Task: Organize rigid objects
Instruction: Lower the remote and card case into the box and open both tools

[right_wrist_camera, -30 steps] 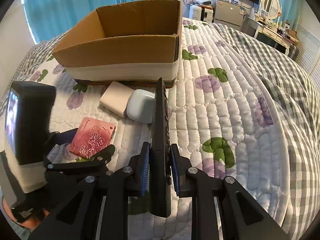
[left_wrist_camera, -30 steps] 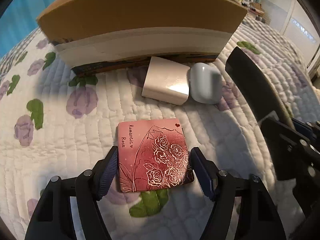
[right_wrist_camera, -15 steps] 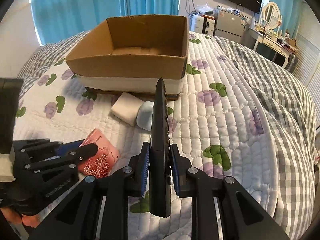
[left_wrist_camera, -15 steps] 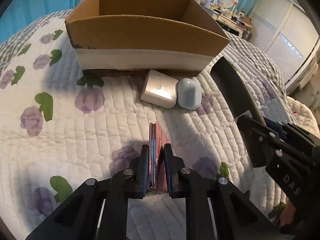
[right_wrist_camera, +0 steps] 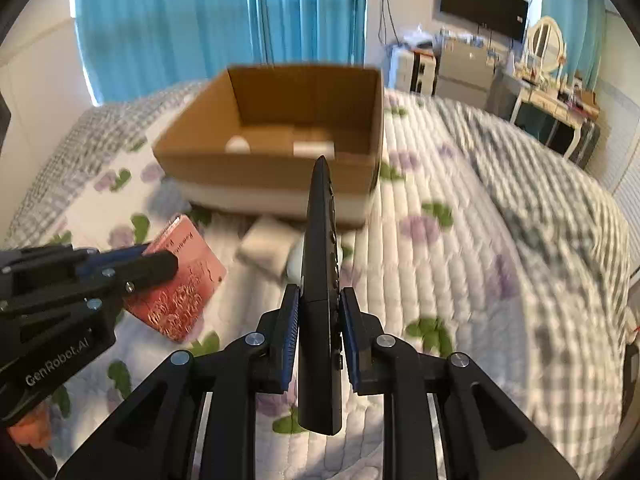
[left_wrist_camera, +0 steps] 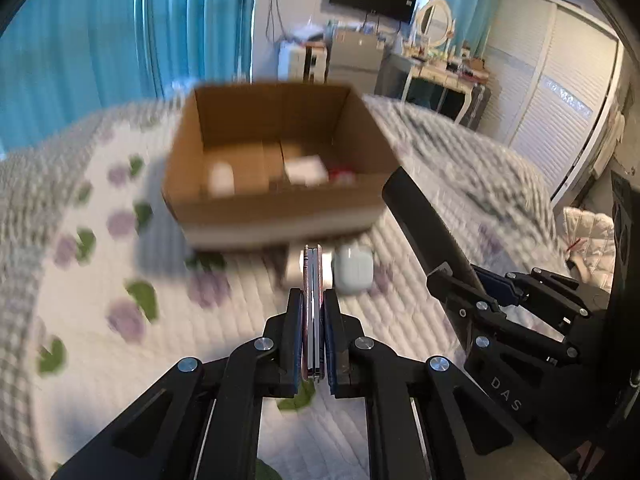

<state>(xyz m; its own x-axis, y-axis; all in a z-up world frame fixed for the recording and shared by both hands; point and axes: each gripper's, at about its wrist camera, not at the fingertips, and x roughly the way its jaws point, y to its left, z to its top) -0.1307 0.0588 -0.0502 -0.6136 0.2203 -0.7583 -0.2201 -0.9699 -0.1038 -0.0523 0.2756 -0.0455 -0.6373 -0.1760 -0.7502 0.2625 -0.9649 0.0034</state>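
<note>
A: Reading labels first: "DAS" on the right gripper (left_wrist_camera: 460, 276) body, lower right of the left wrist view; "GenRobot.AI" on the left gripper (right_wrist_camera: 160, 268) body, lower left of the right wrist view. Anything on the pink card?

B: Pink rose-print card (right_wrist_camera: 180, 284) has script along its upper edge, too blurred to read. Left gripper (left_wrist_camera: 312, 316) is clamped on it, pads pressing both faces. In the left wrist view the card (left_wrist_camera: 312, 300) shows edge-on, standing vertical at frame centre, long axis running away from the camera toward the cardboard box (left_wrist_camera: 276, 208).

A: And the right one?

B: Right gripper (right_wrist_camera: 319, 320) is closed tight on a black remote control (right_wrist_camera: 320, 264). Remote is on its side edge, buttons facing frame right, long axis straight up the frame, tip pointing at the box (right_wrist_camera: 272, 168) front wall. Tail end sticks out below the jaws at bottom centre.

A: Loose items?

B: White square box (right_wrist_camera: 266, 246) and a pale blue earbud case (left_wrist_camera: 354, 270) lie on the floral quilt (right_wrist_camera: 420, 272) just in front of the box, touching each other or nearly. Inside the cardboard box: a few white things, blurred, plus something red at the right corner.

A: Background text?

B: None readable. Wall TV (right_wrist_camera: 482, 10) upper right, blue curtains (right_wrist_camera: 220, 20) top.
</note>
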